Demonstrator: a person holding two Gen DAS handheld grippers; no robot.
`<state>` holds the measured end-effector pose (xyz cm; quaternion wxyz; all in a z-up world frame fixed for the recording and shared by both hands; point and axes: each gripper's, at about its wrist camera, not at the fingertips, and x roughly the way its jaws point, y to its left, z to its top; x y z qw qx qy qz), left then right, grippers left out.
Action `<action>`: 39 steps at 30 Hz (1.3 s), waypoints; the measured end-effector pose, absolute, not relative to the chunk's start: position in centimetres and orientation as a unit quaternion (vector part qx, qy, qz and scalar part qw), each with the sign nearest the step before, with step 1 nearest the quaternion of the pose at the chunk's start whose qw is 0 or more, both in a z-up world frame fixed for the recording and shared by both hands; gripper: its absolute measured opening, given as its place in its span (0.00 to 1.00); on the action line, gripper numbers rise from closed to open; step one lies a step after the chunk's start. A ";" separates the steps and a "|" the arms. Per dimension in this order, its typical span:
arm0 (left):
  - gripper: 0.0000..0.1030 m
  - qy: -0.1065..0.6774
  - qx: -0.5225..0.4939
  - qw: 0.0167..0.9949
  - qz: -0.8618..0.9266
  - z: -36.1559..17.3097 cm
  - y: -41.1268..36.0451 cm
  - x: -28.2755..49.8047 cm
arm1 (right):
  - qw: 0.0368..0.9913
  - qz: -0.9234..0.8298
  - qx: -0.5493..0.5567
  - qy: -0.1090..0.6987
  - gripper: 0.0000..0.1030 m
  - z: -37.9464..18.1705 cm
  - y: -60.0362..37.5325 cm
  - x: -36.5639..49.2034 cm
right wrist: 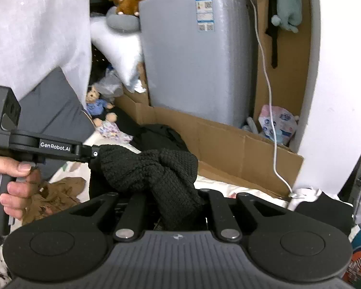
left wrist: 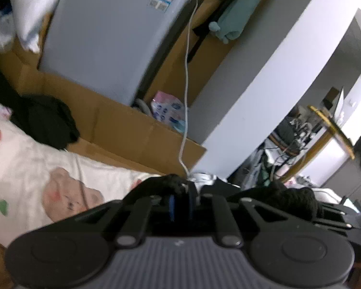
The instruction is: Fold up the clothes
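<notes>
Two grippers on one black knit garment (right wrist: pixel 156 175): left gripper (right wrist: pixel 96 154) clamped on its far-left end, right gripper (right wrist: pixel 178 207) closed narrow on the near bunch, cloth strung between, lifted above the bear-print sheet (left wrist: pixel 36 168), cardboard (right wrist: pixel 228 149) beyond.

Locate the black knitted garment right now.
In the right wrist view, the black knitted garment hangs bunched at centre, clamped between the left gripper and the right gripper.
</notes>
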<state>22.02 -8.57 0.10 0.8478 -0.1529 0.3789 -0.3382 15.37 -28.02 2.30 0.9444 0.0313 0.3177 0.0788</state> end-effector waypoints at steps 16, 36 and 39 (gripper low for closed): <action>0.53 0.382 -0.174 0.822 -0.385 -0.4 -5.9 20.5 | 0.938 0.053 0.022 0.343 0.12 1.1 -28.6 16.0; 0.61 0.440 -0.001 0.828 -0.348 -10.3 -6.7 19.5 | 0.940 0.044 0.065 0.332 0.12 2.4 -30.1 15.7; 0.65 0.444 0.032 0.822 -0.355 -12.1 -7.7 19.5 | 0.940 0.044 0.067 0.333 0.12 2.5 -30.2 15.9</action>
